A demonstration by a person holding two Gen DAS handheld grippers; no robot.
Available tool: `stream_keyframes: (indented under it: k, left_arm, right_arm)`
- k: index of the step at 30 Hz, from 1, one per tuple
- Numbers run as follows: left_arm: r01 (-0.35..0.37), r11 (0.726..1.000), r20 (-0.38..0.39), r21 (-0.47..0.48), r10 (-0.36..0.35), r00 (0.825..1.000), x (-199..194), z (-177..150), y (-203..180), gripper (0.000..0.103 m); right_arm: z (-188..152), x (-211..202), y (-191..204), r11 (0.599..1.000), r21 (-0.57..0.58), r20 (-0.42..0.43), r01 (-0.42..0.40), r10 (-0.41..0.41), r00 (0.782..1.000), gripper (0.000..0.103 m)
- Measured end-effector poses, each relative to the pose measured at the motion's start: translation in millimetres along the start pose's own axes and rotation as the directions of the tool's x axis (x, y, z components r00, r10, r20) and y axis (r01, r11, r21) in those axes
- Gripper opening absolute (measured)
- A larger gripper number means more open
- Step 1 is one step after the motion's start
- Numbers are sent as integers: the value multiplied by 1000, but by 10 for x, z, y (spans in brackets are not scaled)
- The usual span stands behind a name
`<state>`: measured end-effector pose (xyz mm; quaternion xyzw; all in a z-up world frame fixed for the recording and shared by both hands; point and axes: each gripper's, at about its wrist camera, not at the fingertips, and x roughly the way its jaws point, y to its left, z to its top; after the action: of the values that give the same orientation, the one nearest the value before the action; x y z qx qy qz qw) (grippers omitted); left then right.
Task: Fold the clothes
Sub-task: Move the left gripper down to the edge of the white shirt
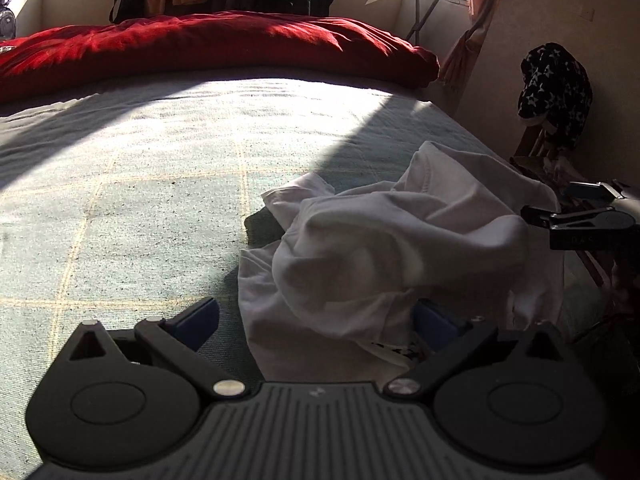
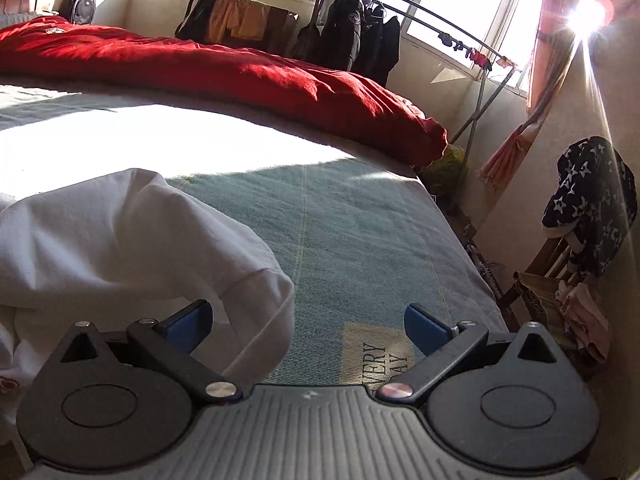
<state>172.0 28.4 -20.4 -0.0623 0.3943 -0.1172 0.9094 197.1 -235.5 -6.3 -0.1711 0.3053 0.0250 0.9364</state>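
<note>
In the left wrist view, the left gripper (image 1: 316, 322) fills the bottom of the frame with its blue-padded fingers spread wide apart. A crumpled white garment (image 1: 384, 256) lies bunched on the bed (image 1: 120, 200), right of centre, and its near folds spill into the gap between the fingers, covering part of the right pad; nothing is pinched. At the right edge of the same frame, the right gripper (image 1: 560, 208) pokes in just beside the far side of the garment.

In the right wrist view, the right gripper (image 2: 308, 326) also sits at the bottom with its fingers parted and nothing clamped. The white garment (image 2: 120, 248) heaps up at the lower left, one rounded fold lying between the fingers close to the left pad. A pale printed patch (image 2: 376, 356) with lettering shows on the bed cover at lower centre.

Farther back, a band of sunlight crosses the greenish bed cover (image 2: 360, 220). A red quilt (image 2: 240, 76) lies along the far side of the bed. At the right edge, a dark star-patterned cloth (image 2: 592, 208) hangs over a wooden chair (image 2: 536, 280). Behind the quilt, dark jackets (image 2: 356, 32) hang on a rack below the windows.
</note>
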Motion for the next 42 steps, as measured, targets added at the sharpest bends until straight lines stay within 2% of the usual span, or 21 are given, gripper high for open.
stream_keyframes:
  k: [5,7,9,13,15,19,22,24,27,31,34,36,38,40,42]
  left_arm:
    - [16,999,-70,-33,-19,997,198,-14,-45,103]
    - [3,1000,-70,8,-2,998,239,-40,-128,103]
    - [-94,995,-48,46,96,994,291,-32,-155,103]
    - [-194,980,21,35,193,981,261,25,-79,103]
    - [-145,989,-14,21,145,989,319,32,-57,102]
    - [-175,984,38,10,175,984,344,68,-35,103]
    - [-217,975,89,-42,220,971,308,126,24,102]
    - [-208,976,136,-66,216,967,255,142,56,102]
    - [-122,992,101,-20,123,987,327,150,14,102]
    - [-28,999,123,34,24,992,301,117,-108,102]
    - [-69,997,117,41,64,991,369,152,-139,102]
    - [-44,999,117,-2,44,992,453,193,-87,102]
    - [-20,995,109,-93,30,994,520,224,-17,102]
    - [99,973,142,-210,-70,987,540,202,85,102]
    - [263,916,155,-301,-226,962,589,159,144,102]
  right_arm:
    - [-43,-46,72,999,7,-2,-43,43,999,103]
    - [-67,-36,114,998,4,-7,-57,57,998,103]
    - [-75,3,146,998,-4,-14,-56,56,998,103]
    - [-38,74,160,1000,-14,-12,-15,15,1000,103]
    - [-35,123,148,1000,-8,-21,-5,5,1000,103]
    - [-27,294,172,999,4,-74,-38,38,997,103]
    - [-41,381,205,1000,-9,-84,12,-13,996,103]
    - [-52,407,149,998,14,-83,56,-55,995,103]
    - [-62,437,66,997,64,-100,31,-25,995,103]
    - [-69,452,131,1000,28,-95,13,-10,995,103]
    - [-85,484,138,999,32,-111,-16,20,994,103]
    - [-93,478,155,999,27,-105,-19,22,994,103]
    - [-85,456,169,999,28,-95,-28,31,995,103]
    - [-72,423,174,999,28,-84,-46,48,995,103]
    - [-69,395,186,999,19,-75,-49,51,996,103]
